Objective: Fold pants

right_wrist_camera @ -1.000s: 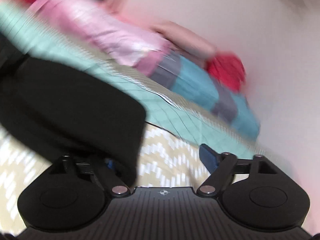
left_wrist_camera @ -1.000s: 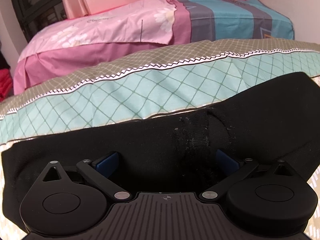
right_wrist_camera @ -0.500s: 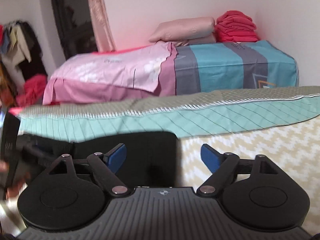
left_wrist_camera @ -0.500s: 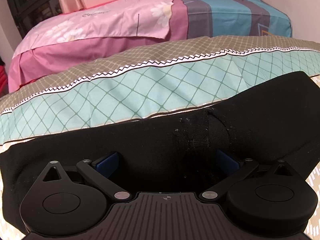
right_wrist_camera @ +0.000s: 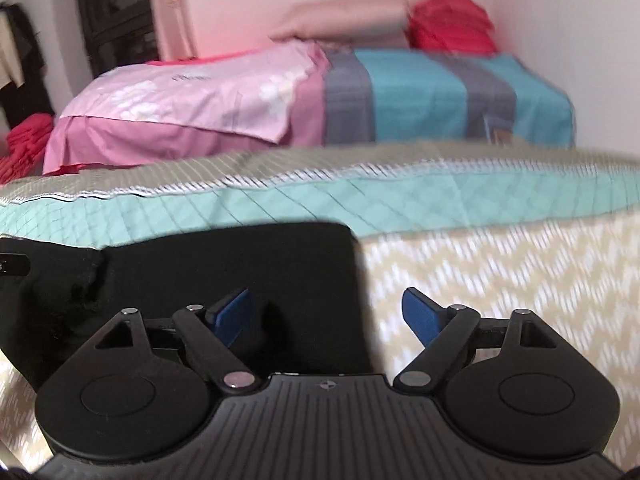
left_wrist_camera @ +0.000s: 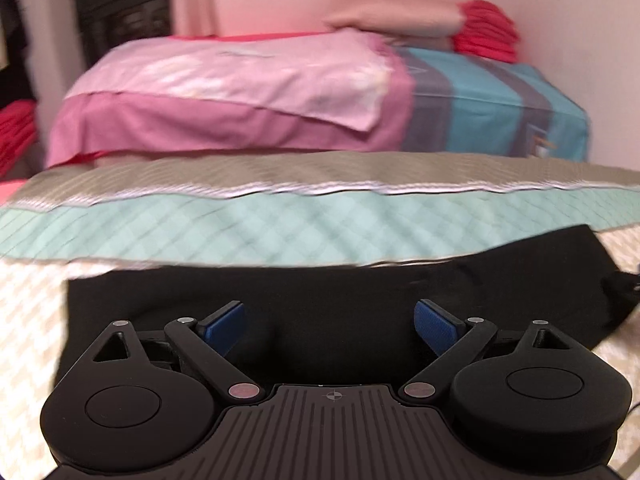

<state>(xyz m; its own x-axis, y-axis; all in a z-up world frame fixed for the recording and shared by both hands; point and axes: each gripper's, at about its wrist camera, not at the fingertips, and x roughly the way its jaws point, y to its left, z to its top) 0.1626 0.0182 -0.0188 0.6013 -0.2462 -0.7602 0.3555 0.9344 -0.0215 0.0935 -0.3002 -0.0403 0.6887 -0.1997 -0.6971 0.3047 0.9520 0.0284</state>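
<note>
The black pants lie flat as a folded rectangle on the cream zigzag bedspread. My left gripper is open over the near part of the pants, its blue pads apart and holding nothing. In the right wrist view the pants fill the left half, with their right edge near the middle. My right gripper is open and empty, its left pad over the black cloth and its right pad over the bedspread.
A teal and grey quilt lies across the bed behind the pants. Beyond it are a pink sheet, a blue-grey striped cover, a pillow and red folded cloth by the wall. The other gripper's edge shows at far left.
Both grippers have pulled back and up from the pants, which now lie flat and smaller in view. The right gripper let go of the cloth it held a second ago.
</note>
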